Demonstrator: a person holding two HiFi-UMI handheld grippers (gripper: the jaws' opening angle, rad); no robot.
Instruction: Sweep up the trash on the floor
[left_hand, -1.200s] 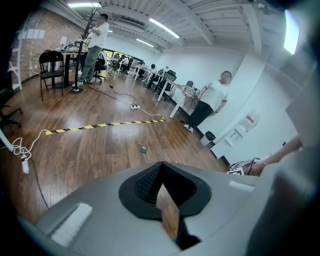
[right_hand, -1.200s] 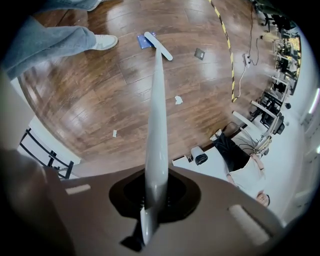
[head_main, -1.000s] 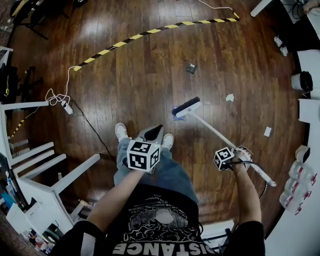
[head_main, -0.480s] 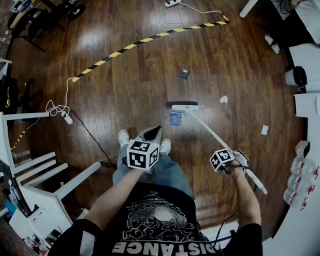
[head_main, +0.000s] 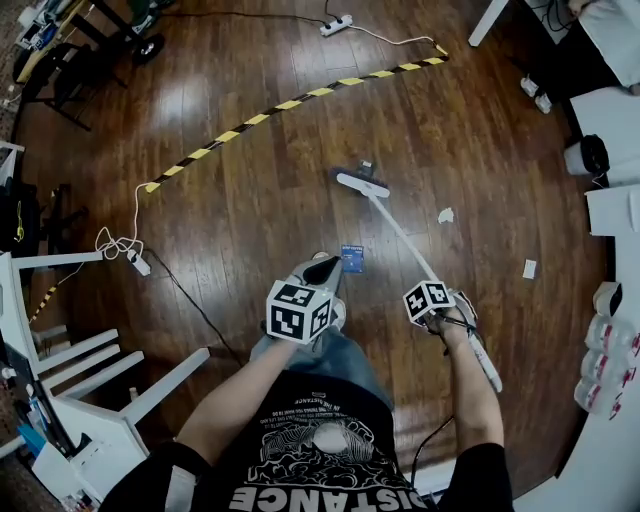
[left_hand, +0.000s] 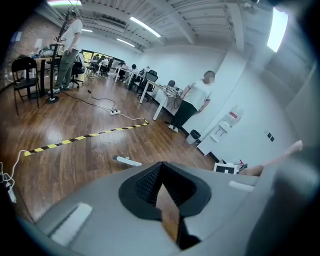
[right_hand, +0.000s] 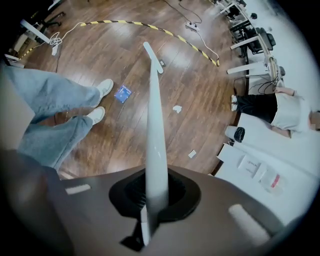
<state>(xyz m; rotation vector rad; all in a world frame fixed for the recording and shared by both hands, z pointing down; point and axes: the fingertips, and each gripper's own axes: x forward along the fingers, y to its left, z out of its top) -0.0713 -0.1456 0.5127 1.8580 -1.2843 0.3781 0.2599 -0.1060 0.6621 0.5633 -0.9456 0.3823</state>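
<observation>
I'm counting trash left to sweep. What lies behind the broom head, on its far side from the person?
A small dark scrap shows just beyond the broom head; anything beneath the head itself is covered.

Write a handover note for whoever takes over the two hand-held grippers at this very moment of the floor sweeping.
Left hand-held gripper: jaws together, holding nothing.
Right hand-held gripper: shut on the broom handle, with the broom head out in front beside a small dark piece of trash.
Other trash on the floor: a blue packet just ahead of the left hand-held gripper, a crumpled paper right of the handle, and a white scrap further right.
Done: nothing is gathered into a pile. No dustpan is in view.
Left: sweep all four pieces together.
</observation>
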